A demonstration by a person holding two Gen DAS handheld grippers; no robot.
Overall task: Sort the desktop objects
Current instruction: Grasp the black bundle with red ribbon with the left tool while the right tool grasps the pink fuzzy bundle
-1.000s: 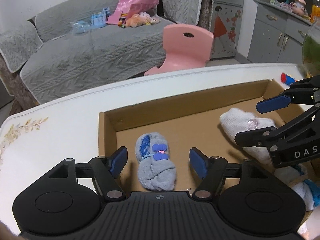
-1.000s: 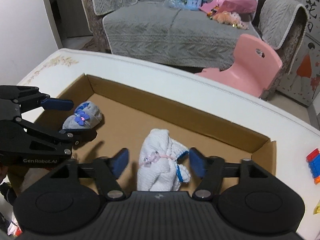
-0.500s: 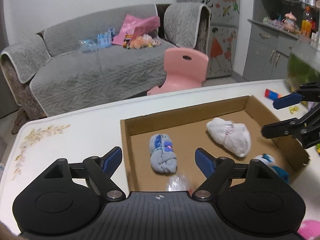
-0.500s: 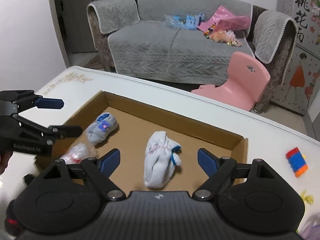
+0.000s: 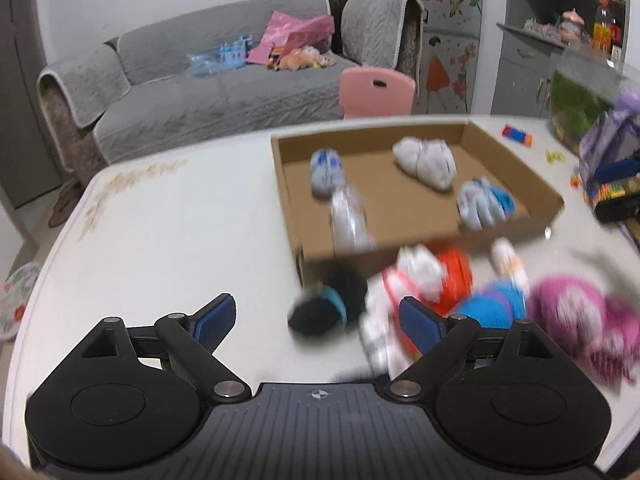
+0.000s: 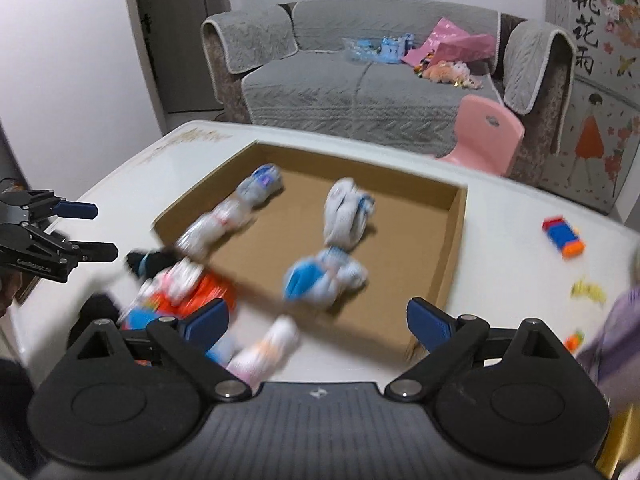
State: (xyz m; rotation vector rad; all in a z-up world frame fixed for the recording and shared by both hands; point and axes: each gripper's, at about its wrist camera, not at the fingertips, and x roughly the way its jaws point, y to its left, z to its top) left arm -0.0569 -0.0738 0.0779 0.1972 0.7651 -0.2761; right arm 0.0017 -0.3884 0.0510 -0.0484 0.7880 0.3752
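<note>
Four sock bundles [image 5: 424, 162] lie boxed; both tools, left tool [image 5: 316, 320] and right tool [image 6: 318, 320], are opening, empty; next, straddle one loose sock [image 5: 404, 276] squarely.

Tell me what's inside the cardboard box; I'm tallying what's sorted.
The cardboard box holds four rolled sock bundles: grey-blue, pale clear-wrapped, white, and white-blue. The near wall hides a strip of floor.

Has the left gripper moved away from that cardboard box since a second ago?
Yes. The left gripper, jaws opening and empty, has pulled back: the cardboard box now sits farther away, and rolled socks outside it have come into view.
</note>
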